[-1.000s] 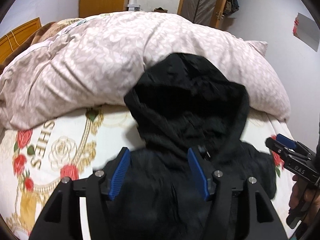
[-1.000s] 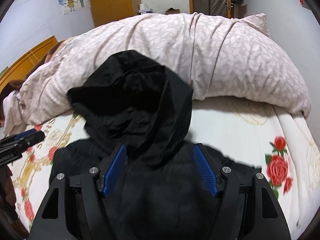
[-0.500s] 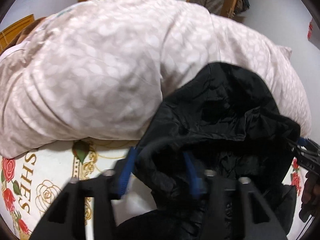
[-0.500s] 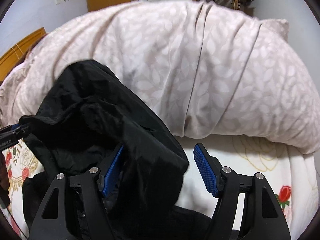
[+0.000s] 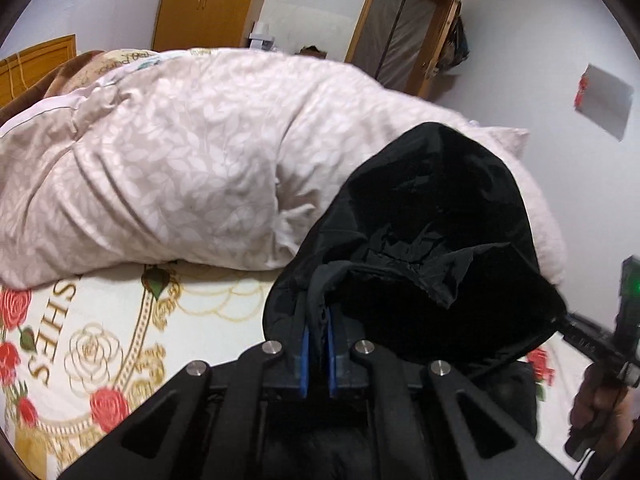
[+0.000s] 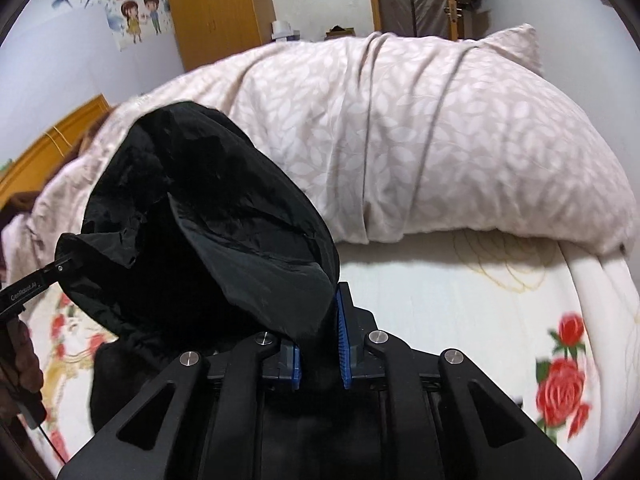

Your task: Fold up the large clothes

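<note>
The black hooded jacket of thin, crinkled, slippery cloth point(image 5: 436, 248) lies on the bed with the rose-printed sheet point(image 5: 100, 344), its hood raised against the puffy pink leaf-patterned duvet point(image 5: 172, 184). The left gripper point(image 5: 318, 344) and the right gripper point(image 6: 320, 344) each pinch a hood edge between blue ribbed pads. I think the smooth fabric may slide out if pulled unevenly, and the soft hood may collapse crooked.

Your left gripper point(image 5: 317, 340) fingers point(image 5: 305, 356) are mostly buried in the black jacket point(image 5: 432, 248) fabric. The jacket body drops below both frames. Your hand point(image 5: 596, 404) is cut by the left view's edge. Roses point(image 6: 564, 388) on the bed sheet point(image 6: 460, 292) blur.
</note>
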`<state>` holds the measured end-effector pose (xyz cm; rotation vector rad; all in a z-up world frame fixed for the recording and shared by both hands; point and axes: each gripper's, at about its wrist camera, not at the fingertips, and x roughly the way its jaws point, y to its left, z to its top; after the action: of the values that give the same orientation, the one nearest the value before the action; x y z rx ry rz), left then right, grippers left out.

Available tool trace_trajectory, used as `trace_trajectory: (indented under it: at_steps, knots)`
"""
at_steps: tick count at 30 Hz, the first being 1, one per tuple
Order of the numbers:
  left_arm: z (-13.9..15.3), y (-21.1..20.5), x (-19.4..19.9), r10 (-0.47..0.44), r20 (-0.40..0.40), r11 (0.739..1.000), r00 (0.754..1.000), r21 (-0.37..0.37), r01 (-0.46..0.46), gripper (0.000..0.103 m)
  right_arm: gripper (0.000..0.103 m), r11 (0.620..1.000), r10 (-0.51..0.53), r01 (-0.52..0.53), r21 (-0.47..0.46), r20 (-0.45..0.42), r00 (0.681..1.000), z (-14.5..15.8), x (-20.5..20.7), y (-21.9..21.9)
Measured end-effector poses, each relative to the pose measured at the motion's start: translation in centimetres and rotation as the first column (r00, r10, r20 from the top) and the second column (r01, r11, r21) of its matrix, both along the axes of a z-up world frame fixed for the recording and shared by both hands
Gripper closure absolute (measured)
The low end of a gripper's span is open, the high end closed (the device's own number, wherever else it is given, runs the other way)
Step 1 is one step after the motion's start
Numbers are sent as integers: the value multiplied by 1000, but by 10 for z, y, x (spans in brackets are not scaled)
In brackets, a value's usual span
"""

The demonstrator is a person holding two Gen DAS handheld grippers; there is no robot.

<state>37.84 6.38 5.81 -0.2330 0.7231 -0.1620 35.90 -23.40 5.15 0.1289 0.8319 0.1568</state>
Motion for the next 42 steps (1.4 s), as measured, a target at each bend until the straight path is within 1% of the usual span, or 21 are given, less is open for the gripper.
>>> trace_trajectory:
  at_steps: [2, 4, 8, 11, 14, 16, 18, 20, 22, 23, 26, 29, 31, 32, 33, 34, 36, 37, 38, 40, 42]
  knots:
    - [5, 0, -24, -7, 3, 1000, 1000, -22, 7, 96, 89, 999, -9, 9, 31, -11, 1000, 1, -26, -3]
    - [6, -2, -46, -6, 4, 1000, 1000, -20, 6, 96, 89, 998, -18, 20, 64, -30, 999, -2, -53, -9]
    - [-6, -2, -97, -6, -27, 1000, 1000, -30, 5, 96, 89, 993, -32, 42, 107, -94, 995, -21, -96, -17]
    - [-25, 0, -123, -5, -70, 1000, 998, -26, 3, 96, 89, 993, -33, 49, 110, -145, 989, -40, -119, -17]
    - [-54, 3, -143, 16, -131, 1000, 991, 0, -16, 96, 89, 991, -39, 63, 118, -192, 981, -63, -136, -16]
    - [-72, 4, -150, 34, -169, 999, 985, 21, -31, 96, 89, 990, -40, 68, 121, -219, 975, -76, -140, -15]
    - [-90, 7, -154, 49, -216, 999, 975, 24, -45, 95, 89, 990, -40, 70, 122, -235, 971, -84, -145, -15]
    - [-100, 8, -158, 63, -247, 998, 967, 34, -57, 92, 86, 989, -40, 74, 129, -247, 968, -84, -147, -16]
    - [-102, 9, -167, 61, -257, 998, 965, 26, -56, 87, 76, 985, -53, 92, 143, -254, 966, -78, -152, -21]
    - [-100, 10, -174, 61, -255, 998, 965, 21, -58, 83, 74, 984, -54, 96, 151, -261, 964, -77, -157, -23]
    - [-93, 12, -193, 48, -245, 999, 968, 13, -47, 79, 74, 983, -58, 102, 151, -267, 962, -70, -175, -31]
    - [-78, 15, -208, 49, -212, 999, 976, 11, -48, 76, 73, 986, -69, 102, 130, -236, 969, -56, -187, -33]
    - [-64, 13, -207, 50, -178, 999, 983, -1, -51, 73, 73, 986, -75, 103, 128, -203, 976, -47, -187, -32]
    - [-57, 10, -202, 43, -159, 999, 986, -15, -46, 69, 73, 984, -75, 102, 146, -184, 980, -43, -181, -30]
    - [-51, 5, -194, 32, -142, 999, 989, -27, -36, 67, 69, 982, -70, 99, 162, -177, 982, -41, -176, -29]
    - [-47, 0, -188, 22, -128, 999, 992, -33, -27, 63, 62, 979, -59, 90, 185, -170, 984, -41, -168, -25]
    - [-47, -14, -167, -12, -122, 999, 993, -52, 5, 62, 58, 973, -47, 83, 217, -168, 985, -48, -152, -17]
    - [-51, -20, -159, -30, -126, 998, 992, -54, 23, 62, 58, 970, -42, 83, 230, -178, 983, -54, -147, -14]
    - [-58, -26, -150, -44, -138, 998, 989, -48, 38, 62, 58, 965, -34, 87, 247, -211, 977, -67, -139, -10]
    - [-80, -34, -138, -58, -186, 998, 981, -18, 56, 62, 58, 959, -17, 93, 268, -272, 962, -93, -131, -2]
    - [-106, -34, -135, -54, -226, 998, 973, 28, 62, 62, 58, 961, 1, 84, 263, -309, 951, -116, -133, 8]
